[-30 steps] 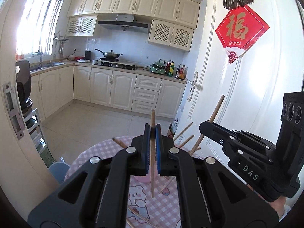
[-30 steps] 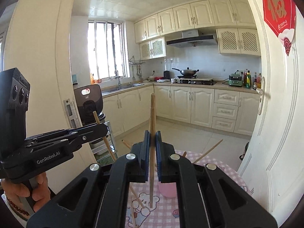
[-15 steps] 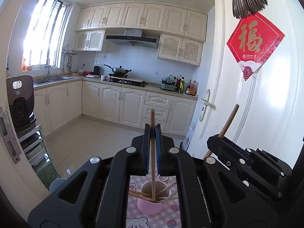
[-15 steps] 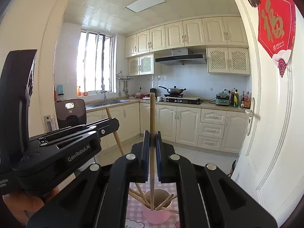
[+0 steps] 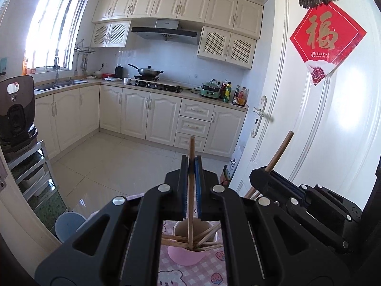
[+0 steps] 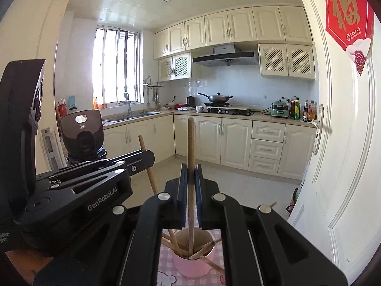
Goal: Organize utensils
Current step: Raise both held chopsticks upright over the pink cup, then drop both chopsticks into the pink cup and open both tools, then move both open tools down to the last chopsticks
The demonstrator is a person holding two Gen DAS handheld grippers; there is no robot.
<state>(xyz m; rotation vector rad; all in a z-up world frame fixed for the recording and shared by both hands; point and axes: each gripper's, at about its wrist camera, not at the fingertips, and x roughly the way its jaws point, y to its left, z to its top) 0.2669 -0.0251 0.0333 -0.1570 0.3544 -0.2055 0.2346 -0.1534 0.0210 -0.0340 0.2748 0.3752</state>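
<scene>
Two chopsticks are being gripped upright, one per gripper | left gripper (image 5: pixel 191 166) is being kept closed on a chopstick (image 5: pixel 191 197) | right gripper (image 6: pixel 191 169) is being kept closed on another chopstick (image 6: pixel 190 181) | both lower tips are being held inside the pink cup (image 6: pixel 193 265) among leaning sticks | cup is being supported by a checked cloth (image 5: pixel 190 274).

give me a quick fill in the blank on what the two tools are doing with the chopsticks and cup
1. Each tool, left and right, is shut on one ____.
2. The lower tip of the left tool's chopstick is inside the ____ cup.
3. The cup stands on a checked ____.

Missing words: chopstick; pink; tablecloth
</scene>
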